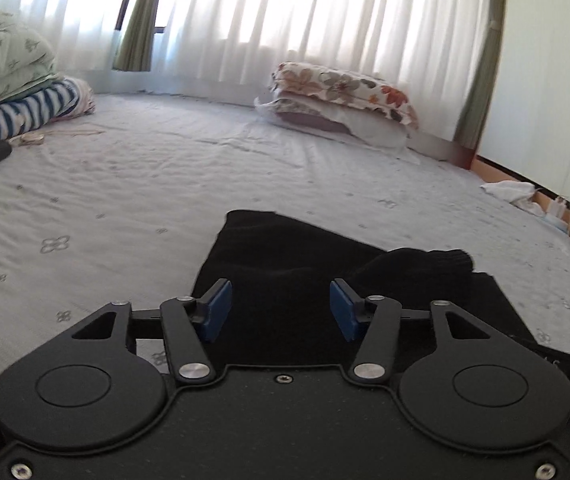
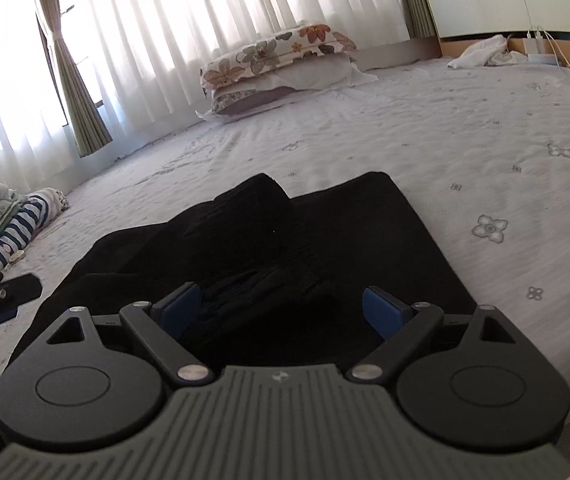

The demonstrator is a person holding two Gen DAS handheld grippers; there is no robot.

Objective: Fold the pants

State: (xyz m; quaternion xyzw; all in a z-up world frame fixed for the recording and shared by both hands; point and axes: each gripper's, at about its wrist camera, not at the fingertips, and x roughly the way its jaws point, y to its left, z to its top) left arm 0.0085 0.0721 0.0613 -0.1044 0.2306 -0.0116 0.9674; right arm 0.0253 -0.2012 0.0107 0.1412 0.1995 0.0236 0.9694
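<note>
Lying on the pale sheet of the bed [image 1: 133,184], the black knitted pants [image 1: 285,276] are already partly folded, and both tools hang just above them. I see the left gripper [image 1: 281,310] with its blue pads [image 1: 221,308] spread apart and nothing between them; the dark cloth lies below and ahead of it. The right gripper [image 2: 285,314] is spread even wider, and it also holds nothing. In the right wrist view the pants [image 2: 269,240] form a broad flat layer, with a thicker bunched part on top that runs toward 11 o'clock and ends in a raised rounded edge.

My judgement is that one fold is made and the tools stand between two folds, free of the cloth. The bundle is not yet tidy, because the upper layer sits crooked on the lower one.

The next move probably calls for both grippers to go down to the near edge of the cloth, to pinch it at two places well apart, and to carry it toward 12 o'clock over the rest. Each pinch should take all layers together, otherwise the loose top part may slide.

Far at 1 o'clock in the left view, a flowered pillow [image 1: 345,92] rests by the white curtain [image 1: 325,12], and a striped folded blanket [image 1: 33,108] lies at 10 o'clock, both well apart from the work.
</note>
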